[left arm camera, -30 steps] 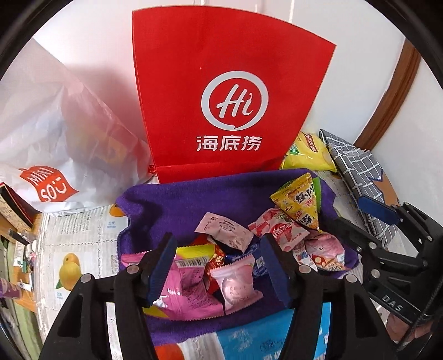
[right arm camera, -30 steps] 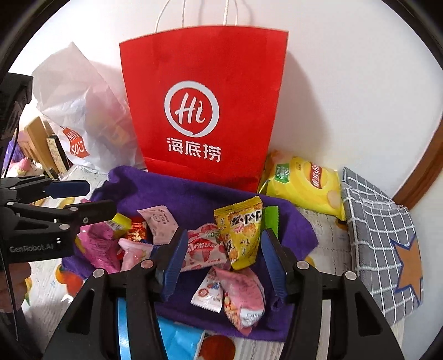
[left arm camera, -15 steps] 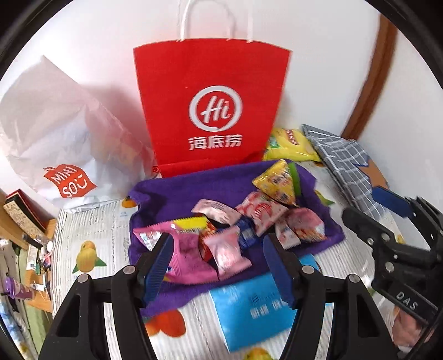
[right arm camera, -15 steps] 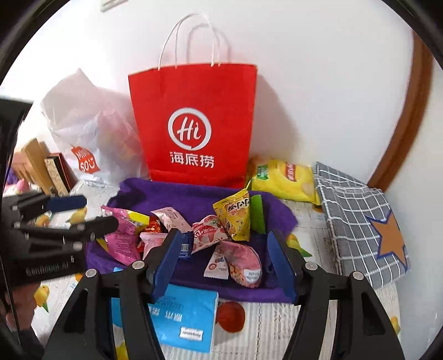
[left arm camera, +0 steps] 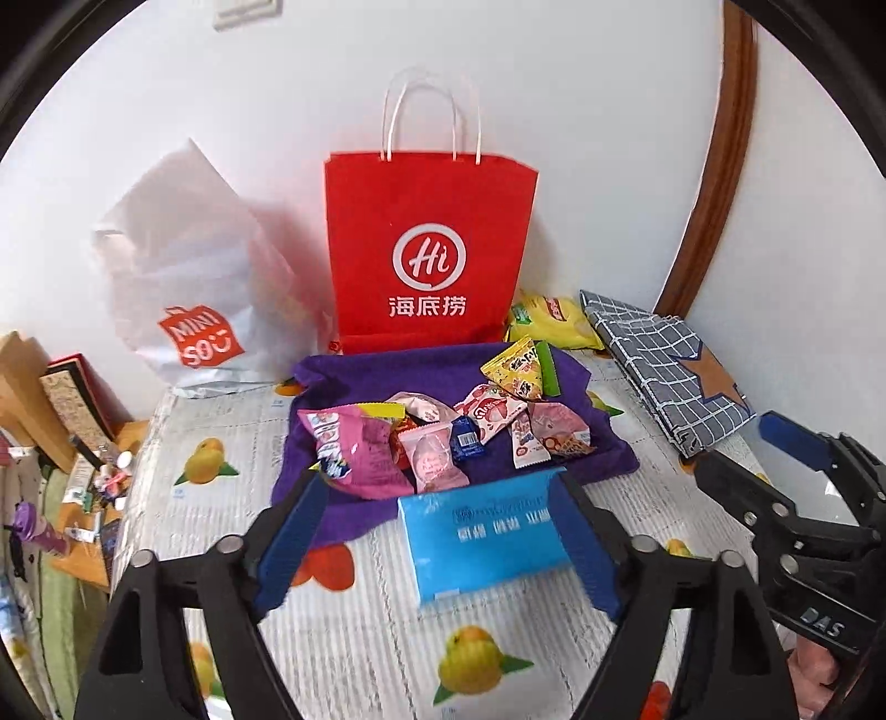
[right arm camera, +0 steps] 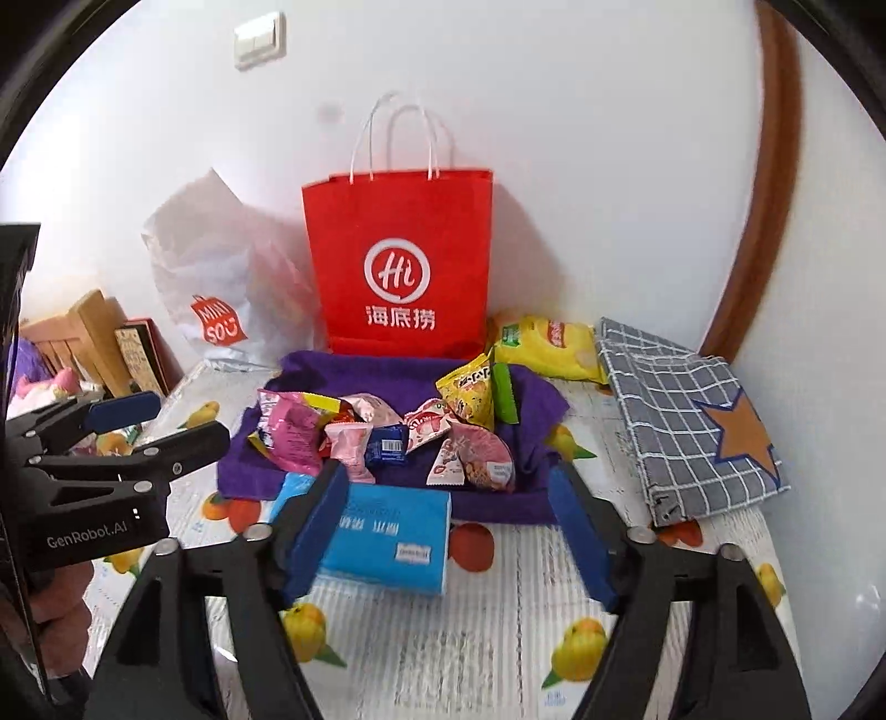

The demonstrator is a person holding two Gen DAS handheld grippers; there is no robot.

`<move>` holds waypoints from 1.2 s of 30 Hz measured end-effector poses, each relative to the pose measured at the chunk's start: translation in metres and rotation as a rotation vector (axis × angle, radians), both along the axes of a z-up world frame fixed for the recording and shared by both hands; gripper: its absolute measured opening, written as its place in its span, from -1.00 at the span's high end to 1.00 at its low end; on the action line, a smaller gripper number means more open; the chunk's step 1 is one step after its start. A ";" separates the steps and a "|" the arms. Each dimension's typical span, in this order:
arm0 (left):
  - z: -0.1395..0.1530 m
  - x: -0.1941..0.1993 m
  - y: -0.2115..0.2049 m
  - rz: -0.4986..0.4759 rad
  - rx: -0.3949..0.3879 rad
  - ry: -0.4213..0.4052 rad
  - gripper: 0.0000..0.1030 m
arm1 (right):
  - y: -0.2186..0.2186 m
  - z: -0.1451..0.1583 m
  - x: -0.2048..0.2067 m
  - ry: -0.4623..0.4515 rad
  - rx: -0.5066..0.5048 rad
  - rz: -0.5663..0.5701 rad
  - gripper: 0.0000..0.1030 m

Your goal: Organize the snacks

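Both grippers have drawn back, jaws just opening wide, empty: left gripper (left arm camera: 437, 531), right gripper (right arm camera: 448, 520). Snacks (left arm camera: 443, 432) heap on the purple towel (left arm camera: 332, 376) at twelve o'clock: light, crinkly, slippery; pinch crimped edges.

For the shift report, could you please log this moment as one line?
left gripper: open, empty, jaws just opening | right gripper: same | small snack packets: heaped on purple cloth | red paper bag: upright

A white wall (right arm camera: 581, 138) carries a light switch (right arm camera: 260, 40); curved brown wooden trim (right arm camera: 769, 183) runs right.
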State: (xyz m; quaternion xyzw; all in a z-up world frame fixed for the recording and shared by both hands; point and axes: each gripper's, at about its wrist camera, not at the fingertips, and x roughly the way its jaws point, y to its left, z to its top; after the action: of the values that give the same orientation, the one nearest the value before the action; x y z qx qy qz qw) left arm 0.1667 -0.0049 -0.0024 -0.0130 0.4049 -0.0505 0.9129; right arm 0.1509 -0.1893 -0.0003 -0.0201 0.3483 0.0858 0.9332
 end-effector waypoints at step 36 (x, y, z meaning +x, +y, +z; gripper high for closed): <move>0.020 -0.158 -0.018 0.079 0.010 -0.177 -0.78 | -0.043 0.010 -0.153 -0.092 -0.001 -0.164 -0.99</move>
State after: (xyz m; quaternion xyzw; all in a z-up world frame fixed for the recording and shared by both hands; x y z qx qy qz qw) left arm 0.0087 -0.0230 0.0175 -0.0199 0.3221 -0.0132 0.9464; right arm -0.0022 -0.2323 0.0097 0.0040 0.3055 0.0082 0.9522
